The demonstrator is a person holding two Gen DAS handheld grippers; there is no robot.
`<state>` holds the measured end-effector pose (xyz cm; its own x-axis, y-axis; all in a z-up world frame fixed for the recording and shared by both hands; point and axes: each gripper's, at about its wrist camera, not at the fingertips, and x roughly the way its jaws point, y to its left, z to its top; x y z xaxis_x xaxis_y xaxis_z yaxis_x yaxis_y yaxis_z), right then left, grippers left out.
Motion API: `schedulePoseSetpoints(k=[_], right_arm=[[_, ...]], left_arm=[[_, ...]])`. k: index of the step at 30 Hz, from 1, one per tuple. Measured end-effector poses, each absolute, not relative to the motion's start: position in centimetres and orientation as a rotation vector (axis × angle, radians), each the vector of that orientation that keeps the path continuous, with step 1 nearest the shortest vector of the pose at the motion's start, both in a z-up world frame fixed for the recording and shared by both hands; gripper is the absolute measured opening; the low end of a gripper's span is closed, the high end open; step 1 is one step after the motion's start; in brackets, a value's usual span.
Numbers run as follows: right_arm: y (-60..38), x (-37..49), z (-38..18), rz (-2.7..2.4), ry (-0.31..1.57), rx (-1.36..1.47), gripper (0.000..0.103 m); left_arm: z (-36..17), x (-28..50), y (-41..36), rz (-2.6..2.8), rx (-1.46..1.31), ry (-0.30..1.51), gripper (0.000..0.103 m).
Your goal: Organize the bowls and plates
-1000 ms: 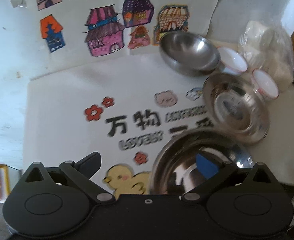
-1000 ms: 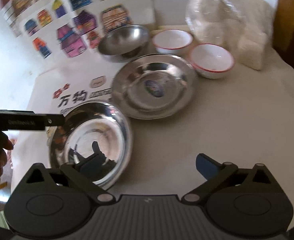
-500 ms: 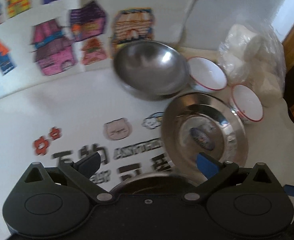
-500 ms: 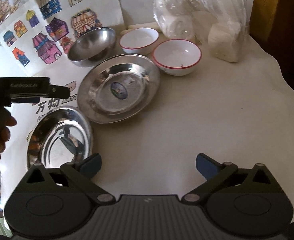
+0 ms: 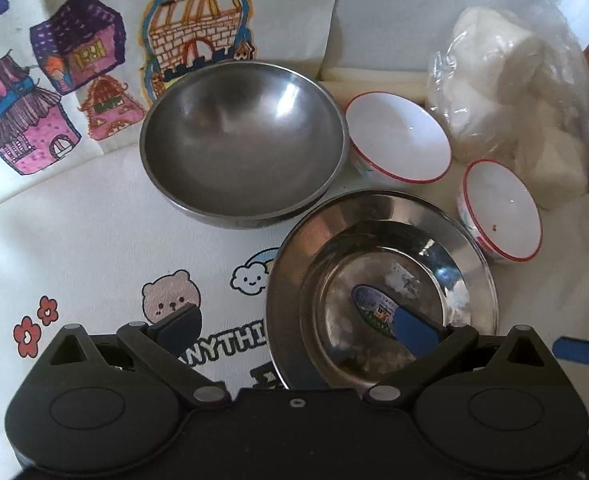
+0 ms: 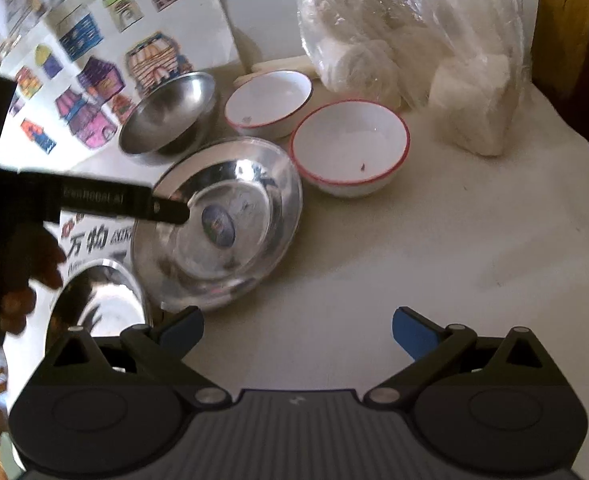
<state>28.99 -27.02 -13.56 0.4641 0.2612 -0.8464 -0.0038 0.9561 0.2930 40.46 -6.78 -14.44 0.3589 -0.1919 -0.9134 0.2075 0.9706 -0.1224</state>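
Observation:
A steel plate with a label (image 5: 378, 280) (image 6: 222, 220) lies mid-table. Behind it sit a deep steel bowl (image 5: 242, 144) (image 6: 166, 116) and two white red-rimmed bowls (image 5: 398, 140) (image 5: 502, 212), which also show in the right wrist view (image 6: 268, 102) (image 6: 350, 148). A second steel plate (image 6: 94, 308) lies nearer. My left gripper (image 5: 294, 324) is open, straddling the labelled plate's near-left rim; it reaches in from the left in the right wrist view (image 6: 134, 200). My right gripper (image 6: 296, 330) is open and empty over bare cloth.
A clear bag of white rolls (image 5: 514, 88) (image 6: 414, 40) stands at the back right. A printed mat with cartoons (image 5: 94, 260) covers the left side, with a house-picture sheet (image 5: 74, 60) against the wall. The cream tablecloth (image 6: 454, 260) drops off at right.
My left gripper has moved forward from the near plate to the labelled plate. My right gripper has advanced toward the white bowls. Both stay open.

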Motion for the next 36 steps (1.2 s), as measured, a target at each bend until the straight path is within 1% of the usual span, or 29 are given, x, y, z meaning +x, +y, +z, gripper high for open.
schedulePoseSetpoints(k=[2, 3, 4, 6, 7, 11, 12, 14, 16, 17, 18, 19, 21, 23, 25, 28, 36], right_arm=[[-27.2, 30.0, -13.9, 0.180, 1.079, 0.288, 0.101], [-27.1, 30.5, -14.0, 0.186, 1.080, 0.292, 0.095], [-27.1, 30.9, -14.1, 0.192, 1.085, 0.293, 0.093], [-26.9, 31.6, -14.4, 0.203, 1.100, 0.296, 0.082], [-26.8, 31.9, -14.5, 0.208, 1.108, 0.301, 0.080], [-26.5, 32.6, -14.9, 0.226, 1.127, 0.313, 0.060], [-26.4, 32.7, -14.9, 0.231, 1.126, 0.312, 0.057], [-26.3, 32.9, -14.9, 0.239, 1.127, 0.314, 0.054], [-26.3, 33.2, -14.8, 0.245, 1.130, 0.322, 0.050], [-26.2, 33.2, -14.8, 0.248, 1.131, 0.325, 0.047], [-26.2, 33.3, -14.8, 0.251, 1.132, 0.327, 0.039], [-26.2, 33.3, -14.8, 0.255, 1.134, 0.331, 0.036], [-26.1, 33.3, -14.8, 0.259, 1.136, 0.337, 0.028], [-25.9, 33.2, -14.7, 0.259, 1.136, 0.334, 0.027], [-26.0, 33.0, -14.6, 0.254, 1.137, 0.336, 0.026], [-26.1, 32.5, -14.2, 0.246, 1.140, 0.339, 0.025], [-26.9, 30.4, -13.3, 0.200, 1.154, 0.368, 0.024]], left_arm=[[-14.5, 40.8, -6.8, -0.244, 0.010, 1.181, 0.102], [-14.6, 41.0, -6.9, -0.239, 0.008, 1.186, 0.102], [-14.6, 41.2, -6.9, -0.230, 0.006, 1.195, 0.101], [-14.8, 41.5, -6.9, -0.214, -0.009, 1.218, 0.097], [-14.8, 41.6, -6.8, -0.211, -0.023, 1.224, 0.093], [-14.9, 41.9, -6.5, -0.204, -0.056, 1.234, 0.081], [-14.9, 41.8, -6.5, -0.206, -0.063, 1.235, 0.079], [-15.1, 42.0, -6.4, -0.213, -0.075, 1.238, 0.070], [-15.2, 42.0, -6.7, -0.222, -0.078, 1.242, 0.065], [-15.3, 42.0, -7.0, -0.225, -0.072, 1.239, 0.058], [-15.3, 42.0, -7.2, -0.234, -0.070, 1.236, 0.054], [-15.2, 42.0, -7.3, -0.235, -0.067, 1.234, 0.050], [-15.1, 42.0, -7.4, -0.229, -0.060, 1.230, 0.046], [-15.1, 42.0, -7.3, -0.224, -0.056, 1.231, 0.037], [-15.2, 42.1, -6.9, -0.224, -0.069, 1.237, 0.032], [-15.1, 42.1, -6.5, -0.231, -0.096, 1.245, 0.028], [-14.2, 41.2, -7.7, -0.278, -0.089, 1.246, 0.028]])
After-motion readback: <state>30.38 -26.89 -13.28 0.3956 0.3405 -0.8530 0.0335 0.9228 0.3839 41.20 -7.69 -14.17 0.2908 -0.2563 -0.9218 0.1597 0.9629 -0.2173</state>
